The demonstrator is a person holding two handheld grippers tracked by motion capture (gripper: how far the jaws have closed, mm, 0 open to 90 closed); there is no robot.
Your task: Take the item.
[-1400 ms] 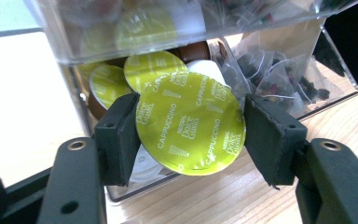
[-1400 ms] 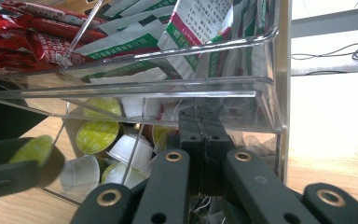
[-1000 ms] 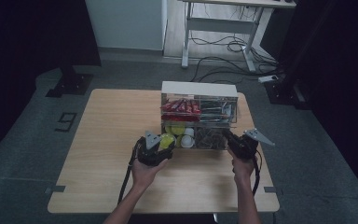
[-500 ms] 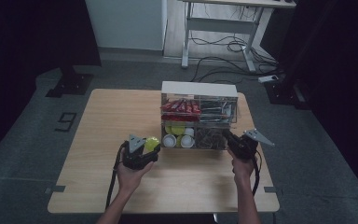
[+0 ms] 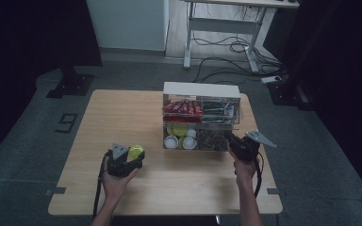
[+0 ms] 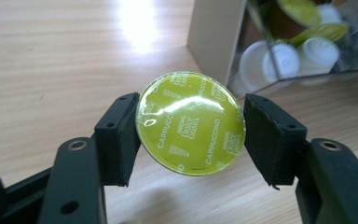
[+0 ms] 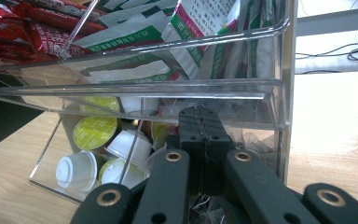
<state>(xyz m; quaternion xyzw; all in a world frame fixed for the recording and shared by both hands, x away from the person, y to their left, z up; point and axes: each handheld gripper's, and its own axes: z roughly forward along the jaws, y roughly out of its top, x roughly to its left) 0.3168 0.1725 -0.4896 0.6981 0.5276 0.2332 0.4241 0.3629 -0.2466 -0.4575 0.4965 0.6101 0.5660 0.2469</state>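
A coffee capsule (image 6: 190,123) with a shiny green lid printed "Cappuccino" is clamped by its rim between the pads (image 6: 121,135) of my left gripper (image 6: 190,136). In the high view that left gripper (image 5: 133,156) is low over the table's front left, well left of the clear organizer (image 5: 201,89), with the capsule (image 5: 135,152) at its tip. My right gripper (image 5: 233,141) is at the organizer's lower right front. Its jaws are pressed together with nothing seen between them, and the right gripper (image 7: 200,126) tip is against the clear lower bin (image 7: 168,88).
The organizer's lower left bin holds several white and green capsules (image 7: 98,154). Red sachets (image 5: 183,107) and green-and-white packets (image 7: 135,42) fill the upper shelf. A desk frame and cables (image 5: 226,47) stand on the floor beyond the wooden table (image 5: 122,113).
My left gripper has carried the green capsule away from the organizer, leftward and toward the person, and a little lower. The right gripper has stayed put.
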